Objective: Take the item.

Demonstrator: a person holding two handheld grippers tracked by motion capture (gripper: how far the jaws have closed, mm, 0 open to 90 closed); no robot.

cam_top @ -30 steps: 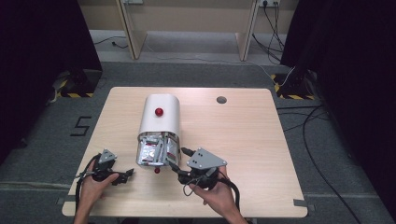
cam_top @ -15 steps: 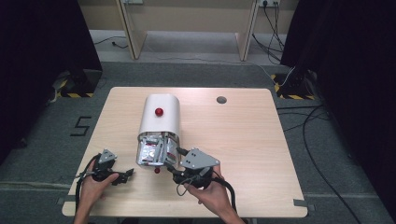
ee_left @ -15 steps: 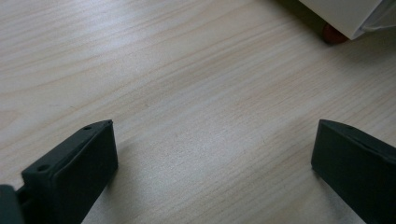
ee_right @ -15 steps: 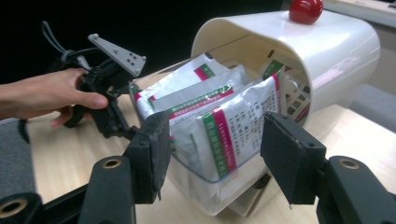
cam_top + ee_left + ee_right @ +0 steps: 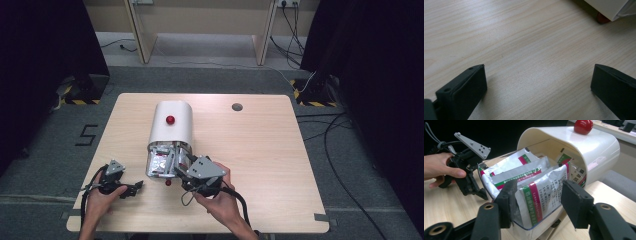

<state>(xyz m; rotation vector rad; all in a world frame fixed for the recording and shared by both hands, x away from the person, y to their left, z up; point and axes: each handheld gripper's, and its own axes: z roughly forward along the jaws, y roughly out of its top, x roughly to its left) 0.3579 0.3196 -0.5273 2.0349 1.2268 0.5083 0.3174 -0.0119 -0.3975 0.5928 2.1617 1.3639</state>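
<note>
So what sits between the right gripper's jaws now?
In the right gripper view, the right gripper straddles a foil packet standing in the open drawer of the white box; its jaws have just been closing.

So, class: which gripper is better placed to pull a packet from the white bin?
The right. The right gripper has its jaws on either side of the front packet in the bin; they have just been closing. The left gripper stands open over bare table, beside the bin.

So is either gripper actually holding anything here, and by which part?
Nothing is firmly held. The right gripper straddles the nearest packet in the white box, jaws just closing, one pad apart. The left gripper is open over the table.
</note>
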